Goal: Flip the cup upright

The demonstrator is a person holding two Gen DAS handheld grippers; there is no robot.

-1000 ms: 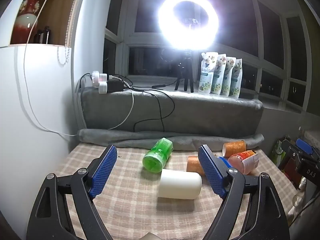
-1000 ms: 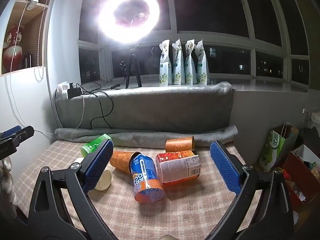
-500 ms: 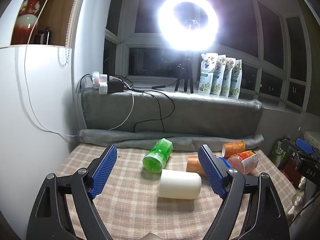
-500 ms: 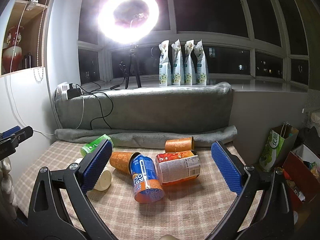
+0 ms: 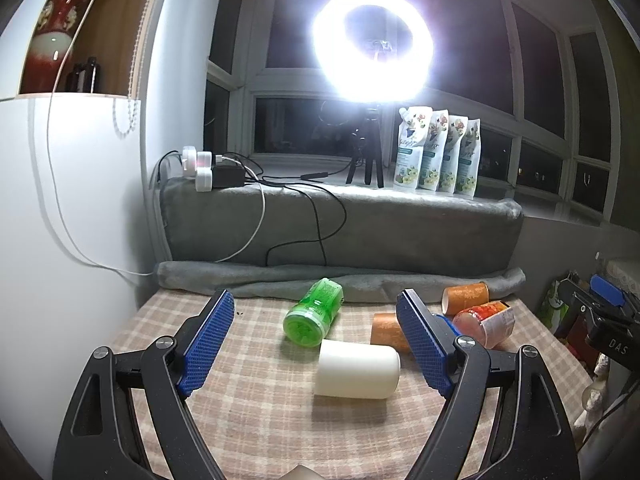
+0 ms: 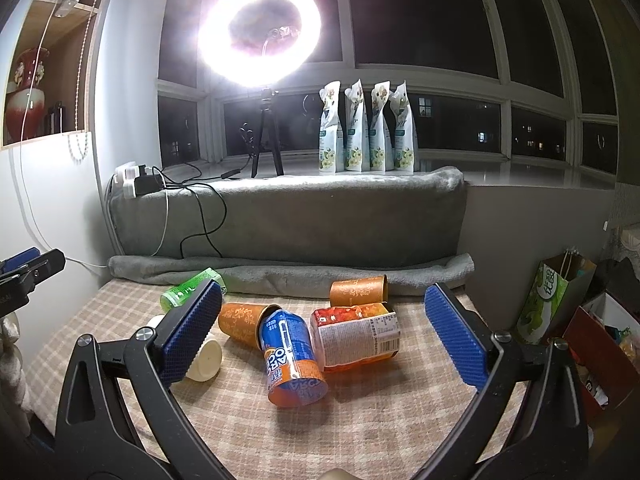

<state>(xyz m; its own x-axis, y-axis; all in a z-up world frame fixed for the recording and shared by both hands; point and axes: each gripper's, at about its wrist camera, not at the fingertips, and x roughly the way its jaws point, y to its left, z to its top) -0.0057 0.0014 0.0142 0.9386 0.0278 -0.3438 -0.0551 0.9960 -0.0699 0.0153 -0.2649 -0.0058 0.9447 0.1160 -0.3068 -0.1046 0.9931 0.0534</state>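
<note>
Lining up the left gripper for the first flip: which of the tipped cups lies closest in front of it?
The plain cream cup, on its side between the open left gripper fingers. The green cup and orange cups lie farther back.

right gripper (image 6: 322,336): jaws wide, empty
blue cup (image 6: 290,358): lying, mouth toward camera
red cup (image 6: 356,338): lying, touching blue cup's right side

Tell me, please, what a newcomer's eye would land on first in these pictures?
Probably the glaring ring light on its tripod at the dark window, with four pouches lined up to its right. Below, toppled cups litter the checked tablecloth: a blue-and-orange cup nearest the open right claw, a cream cup before the open left claw.
</note>
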